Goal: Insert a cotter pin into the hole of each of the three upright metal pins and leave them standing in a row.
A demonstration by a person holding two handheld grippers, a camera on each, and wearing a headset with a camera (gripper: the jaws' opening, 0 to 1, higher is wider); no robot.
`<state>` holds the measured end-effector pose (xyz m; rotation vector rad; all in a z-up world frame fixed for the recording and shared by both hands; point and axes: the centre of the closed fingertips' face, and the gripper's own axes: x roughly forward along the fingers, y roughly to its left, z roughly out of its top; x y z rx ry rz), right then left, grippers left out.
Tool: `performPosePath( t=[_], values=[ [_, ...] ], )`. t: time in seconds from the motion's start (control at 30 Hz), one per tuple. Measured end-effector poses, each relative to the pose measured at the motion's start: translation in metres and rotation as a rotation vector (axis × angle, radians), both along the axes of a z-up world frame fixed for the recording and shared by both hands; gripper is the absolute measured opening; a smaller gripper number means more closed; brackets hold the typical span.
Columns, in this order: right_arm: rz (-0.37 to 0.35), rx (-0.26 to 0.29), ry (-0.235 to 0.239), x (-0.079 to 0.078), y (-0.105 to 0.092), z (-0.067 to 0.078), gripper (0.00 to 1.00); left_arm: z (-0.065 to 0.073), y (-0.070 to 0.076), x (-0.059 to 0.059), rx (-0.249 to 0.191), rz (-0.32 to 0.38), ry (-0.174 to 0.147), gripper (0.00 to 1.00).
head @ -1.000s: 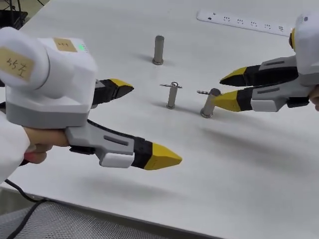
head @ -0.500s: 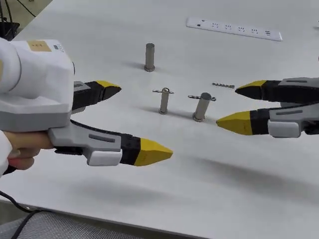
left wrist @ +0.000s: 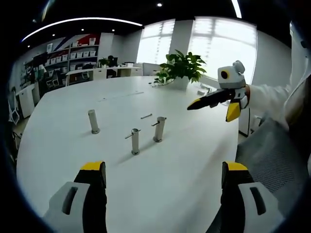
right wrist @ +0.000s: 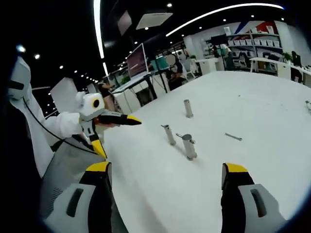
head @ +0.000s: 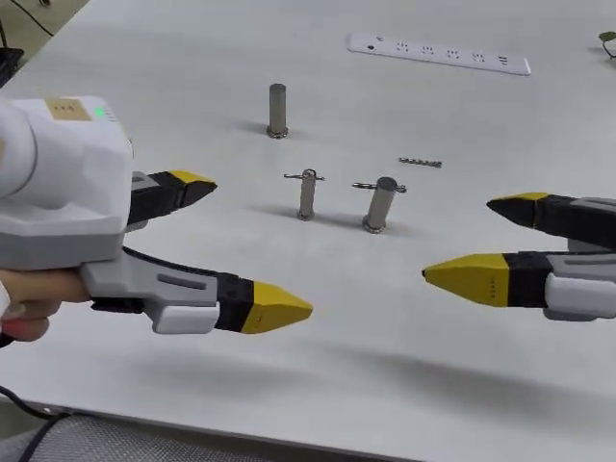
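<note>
Three upright metal pins stand on the white table. The far pin has a bare top. A cotter pin sits crosswise through the top of the middle pin and another through the right pin. One loose cotter pin lies flat behind the right pin. My left gripper hovers open at the near left, nothing between its jaws. At the near right, apart from the pins, my right gripper is open and holds nothing. In the left gripper view the pins stand ahead; the right gripper view shows them too.
A white power strip lies along the far side of the table. The table's near edge runs close below the left gripper, with a cable beneath it. Shelves, desks and a potted plant stand in the room behind.
My right gripper has drawn back from the right pin toward the near right, leaving a cotter pin through that pin's top. The left gripper has hardly moved. The head camera shifted.
</note>
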<state>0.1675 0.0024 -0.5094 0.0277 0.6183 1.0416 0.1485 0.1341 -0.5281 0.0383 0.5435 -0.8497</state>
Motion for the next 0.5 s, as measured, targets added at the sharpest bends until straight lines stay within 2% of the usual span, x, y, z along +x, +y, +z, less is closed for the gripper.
performPosePath(
  t=[0.17, 0.3, 0.33, 0.43, 0.5],
  values=[
    [-0.041, 0.005, -0.001, -0.001, -0.001, 0.001, 0.98, 0.0, 0.001, 0.006, -0.009, 0.009, -0.004, 0.99],
    [-0.052, -0.01, -0.004, 0.0, -0.005, -0.002, 0.98, 0.01, 0.002, 0.016, -0.059, 0.019, -0.024, 0.99],
    [-0.055, -0.01, -0.004, 0.0, -0.005, -0.002, 0.98, 0.016, 0.002, 0.022, -0.071, 0.02, -0.042, 0.99],
    [-0.067, -0.007, -0.008, 0.001, -0.005, -0.001, 0.98, 0.024, 0.004, 0.034, -0.088, 0.029, -0.065, 0.99],
    [-0.086, -0.022, -0.013, 0.002, -0.006, -0.003, 0.98, 0.03, 0.007, 0.049, -0.092, 0.036, -0.088, 0.99]
  ],
)
